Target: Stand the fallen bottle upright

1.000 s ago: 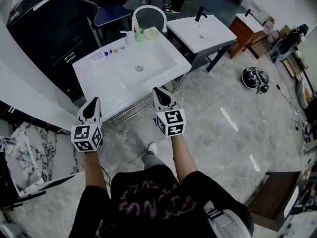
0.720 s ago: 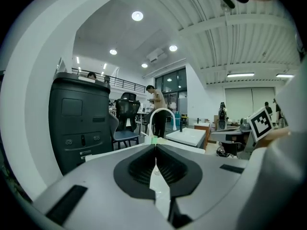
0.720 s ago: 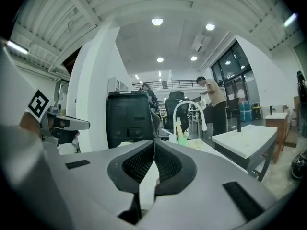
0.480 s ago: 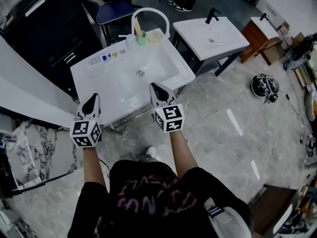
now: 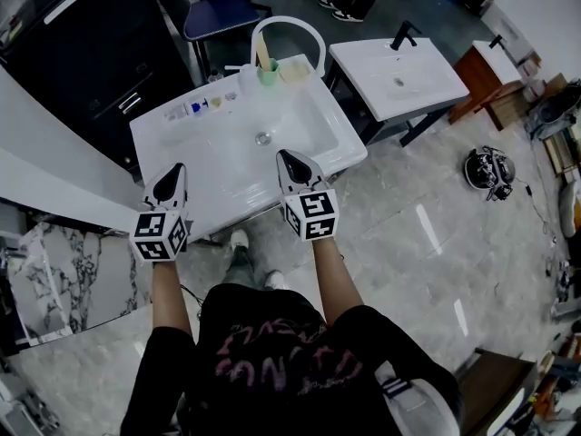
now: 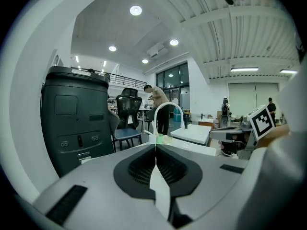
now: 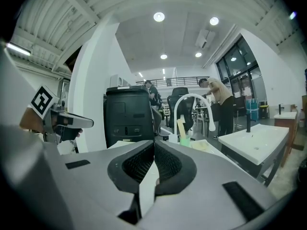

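Both sets of jaws are pressed together with nothing in them. The left gripper (image 5: pixel 172 173) and right gripper (image 5: pixel 287 157) hover over the front edge of the glossy white sink (image 5: pixel 209 166). The small bottle (image 5: pixel 179 111) lies flat on the back-left ledge, across the open rectangular basin, left of the green cup (image 5: pixel 268 74).

Ahead of the left gripper (image 5: pixel 171 180) and right gripper (image 5: pixel 290 162), the bowl of the white sink (image 5: pixel 218 166) lay open; the arched faucet (image 5: pixel 289 22), green cup (image 5: pixel 268 74) and small items (image 5: pixel 195 107) crowded its back rim.
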Demonstrator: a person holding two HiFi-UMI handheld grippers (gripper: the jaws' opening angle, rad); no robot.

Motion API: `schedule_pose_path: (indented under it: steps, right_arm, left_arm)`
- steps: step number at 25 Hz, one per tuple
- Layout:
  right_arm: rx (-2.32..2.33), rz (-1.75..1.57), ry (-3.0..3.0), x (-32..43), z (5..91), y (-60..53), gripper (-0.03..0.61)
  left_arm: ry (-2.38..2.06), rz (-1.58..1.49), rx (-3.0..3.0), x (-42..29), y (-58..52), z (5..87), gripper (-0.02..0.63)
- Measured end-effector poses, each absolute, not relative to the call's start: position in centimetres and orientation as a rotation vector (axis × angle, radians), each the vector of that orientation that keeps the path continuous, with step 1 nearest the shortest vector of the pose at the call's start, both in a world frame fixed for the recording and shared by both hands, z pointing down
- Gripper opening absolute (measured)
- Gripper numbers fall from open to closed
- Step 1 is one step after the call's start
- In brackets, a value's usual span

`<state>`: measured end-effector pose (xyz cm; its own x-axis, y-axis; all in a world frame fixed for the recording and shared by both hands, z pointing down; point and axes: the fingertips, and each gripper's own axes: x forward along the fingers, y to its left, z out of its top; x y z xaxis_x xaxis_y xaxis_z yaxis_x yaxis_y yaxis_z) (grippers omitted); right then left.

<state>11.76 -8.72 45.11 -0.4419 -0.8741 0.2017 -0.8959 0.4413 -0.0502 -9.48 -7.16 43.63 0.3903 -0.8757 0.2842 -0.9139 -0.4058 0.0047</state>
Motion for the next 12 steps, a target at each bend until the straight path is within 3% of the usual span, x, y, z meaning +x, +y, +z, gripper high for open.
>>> schedule_pose_path:
  steps: [12]
  right_arm:
    - [1.556,0.293,-2.498,9.8,48.2,-19.1,0.011]
  left_arm:
    - [-1.534,0.483,2.477,-10.8,-19.0,47.3,0.017]
